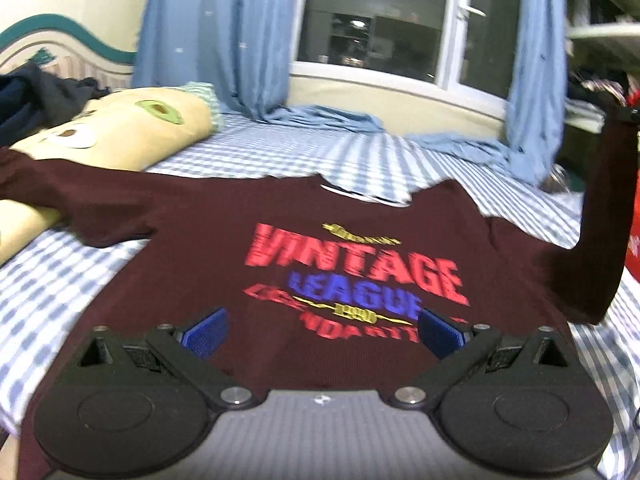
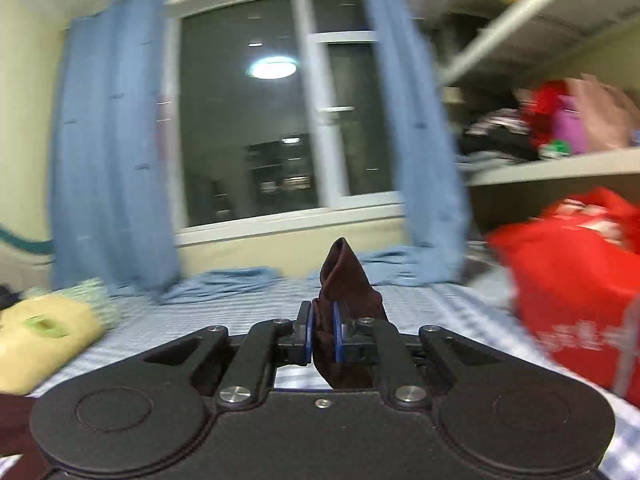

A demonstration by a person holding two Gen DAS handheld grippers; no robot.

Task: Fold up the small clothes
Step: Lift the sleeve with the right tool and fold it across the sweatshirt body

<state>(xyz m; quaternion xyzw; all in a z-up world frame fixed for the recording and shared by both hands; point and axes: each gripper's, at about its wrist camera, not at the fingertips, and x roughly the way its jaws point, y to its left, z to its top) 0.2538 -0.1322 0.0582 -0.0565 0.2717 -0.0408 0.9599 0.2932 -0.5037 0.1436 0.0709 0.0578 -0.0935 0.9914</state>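
A maroon T-shirt [image 1: 224, 248] with a red and blue "VINTAGE LEAGUE" print lies face up on the blue checked bedsheet [image 1: 280, 152]. My left gripper [image 1: 324, 334] hovers over its lower front, open, with its blue pads [image 1: 206, 332] wide apart and nothing pinched. The shirt's right sleeve [image 1: 608, 220] is pulled up off the bed at the right edge of the left wrist view. In the right wrist view my right gripper [image 2: 323, 336] is shut on that maroon sleeve [image 2: 346, 276], whose cuff sticks up beyond the pads. The shirt's left sleeve [image 1: 60, 188] drapes over a pillow.
A yellow pillow [image 1: 120, 136] and dark clothes [image 1: 36, 96] lie at the bed's far left. Blue curtains [image 1: 216, 40] frame a dark window [image 1: 372, 24] behind the bed. A red bag [image 2: 572, 280] sits on the right, below a shelf [image 2: 560, 168] piled with clothes.
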